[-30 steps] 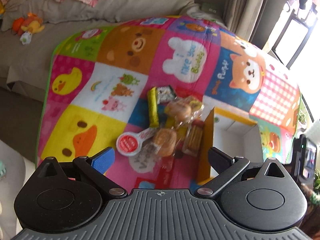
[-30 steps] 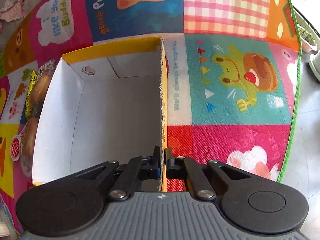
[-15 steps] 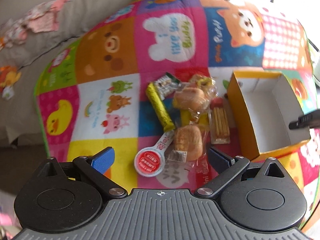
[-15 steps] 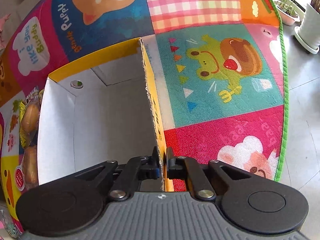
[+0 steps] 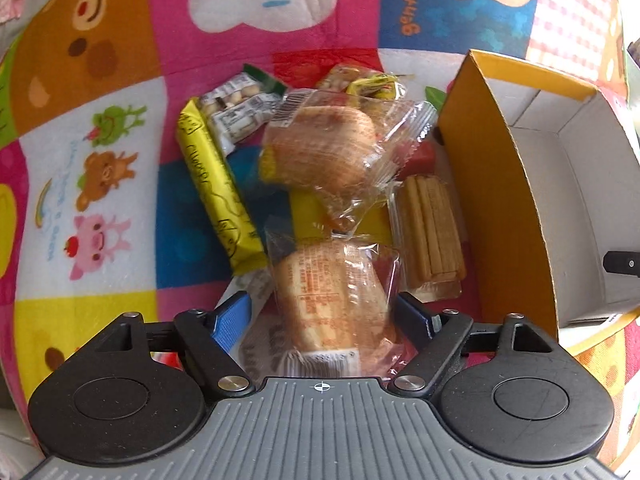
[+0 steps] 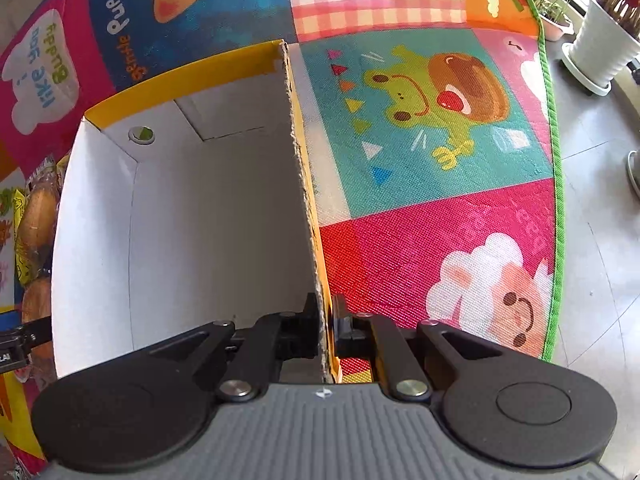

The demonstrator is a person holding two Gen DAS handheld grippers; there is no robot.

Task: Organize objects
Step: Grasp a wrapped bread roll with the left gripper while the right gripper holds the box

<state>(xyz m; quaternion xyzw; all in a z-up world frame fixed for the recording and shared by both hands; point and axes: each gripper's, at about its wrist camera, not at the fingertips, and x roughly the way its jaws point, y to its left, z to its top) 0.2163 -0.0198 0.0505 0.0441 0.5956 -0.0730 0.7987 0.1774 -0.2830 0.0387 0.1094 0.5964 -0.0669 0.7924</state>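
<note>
Bright cartoon animals cover the play mat (image 5: 100, 128) on the floor. Snacks lie in a pile on it, right beside the yellow box (image 5: 516, 208). My left claw (image 5: 324, 314) has just been closing, with a wrapped bun (image 5: 332, 296) between its fingers, but the pads do not press on it. Another wrapped bun (image 5: 324, 148), a yellow bar (image 5: 218, 196) and a pack of biscuit sticks (image 5: 432, 232) lie close by. My right claw (image 6: 326, 330) pinches the box's side wall tight. The box is white inside.
</note>
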